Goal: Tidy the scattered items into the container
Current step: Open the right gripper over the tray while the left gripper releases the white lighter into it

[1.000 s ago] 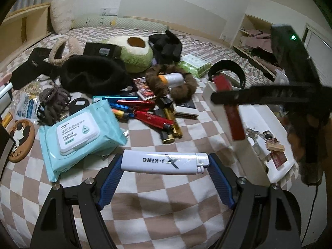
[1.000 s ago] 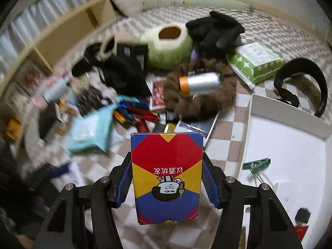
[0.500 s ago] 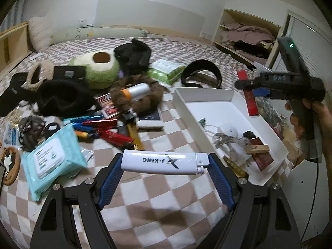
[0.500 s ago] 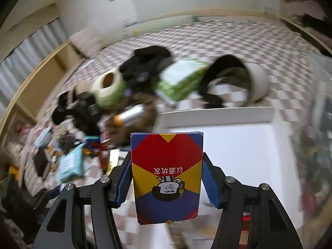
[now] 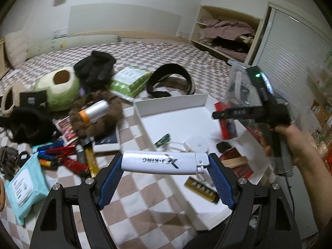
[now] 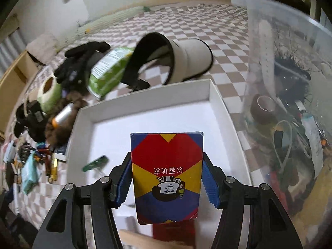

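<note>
Left claw: blue-padded fingers set wide, both pads pressed against the ends of a white lighter held crosswise; claw angled downward.

Right claw: fingers at a middling spread, pads clamped on the two sides of a red, yellow and blue card box, which stands upright between them; claw pitched steeply down.

In the left wrist view the right claw appears side-on at right, its handle gripped by a bare hand with the forearm running to the lower right corner.
</note>
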Demonstrator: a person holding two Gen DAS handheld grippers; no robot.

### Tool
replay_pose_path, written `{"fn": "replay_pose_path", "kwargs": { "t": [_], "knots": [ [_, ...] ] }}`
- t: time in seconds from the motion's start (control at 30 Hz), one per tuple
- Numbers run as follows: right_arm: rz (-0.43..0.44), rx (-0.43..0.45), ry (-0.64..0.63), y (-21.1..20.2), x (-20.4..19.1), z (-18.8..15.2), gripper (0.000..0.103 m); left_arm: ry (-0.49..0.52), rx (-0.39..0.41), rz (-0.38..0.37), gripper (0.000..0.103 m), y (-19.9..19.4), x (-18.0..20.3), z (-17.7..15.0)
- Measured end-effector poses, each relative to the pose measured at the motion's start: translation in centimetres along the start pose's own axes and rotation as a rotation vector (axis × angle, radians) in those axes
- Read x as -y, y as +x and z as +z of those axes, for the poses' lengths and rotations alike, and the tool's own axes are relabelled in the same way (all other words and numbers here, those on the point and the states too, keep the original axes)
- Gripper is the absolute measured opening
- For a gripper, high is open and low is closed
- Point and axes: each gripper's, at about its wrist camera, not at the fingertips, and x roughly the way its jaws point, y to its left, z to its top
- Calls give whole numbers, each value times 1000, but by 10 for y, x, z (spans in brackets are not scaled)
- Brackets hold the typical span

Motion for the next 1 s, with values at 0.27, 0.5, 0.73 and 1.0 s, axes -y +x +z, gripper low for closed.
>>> {"fn": "replay_pose_path", "kwargs": {
  "t": [0.27, 0.5, 0.73, 1.0],
  "knots": [
    [-59, 15, -68, 12, 1, 11, 62, 20, -23, -36, 81, 29, 17, 25],
    [-85, 88, -94, 5, 0, 20, 62, 37, -55, -66, 81, 62, 29, 42],
    [-55, 118, -103, -11, 2, 26, 62, 46, -88, -81, 81, 90, 37, 52],
    [-2, 83, -52, -8, 13, 19, 62, 55, -142, -106, 81, 126, 46, 60]
  ]
}}
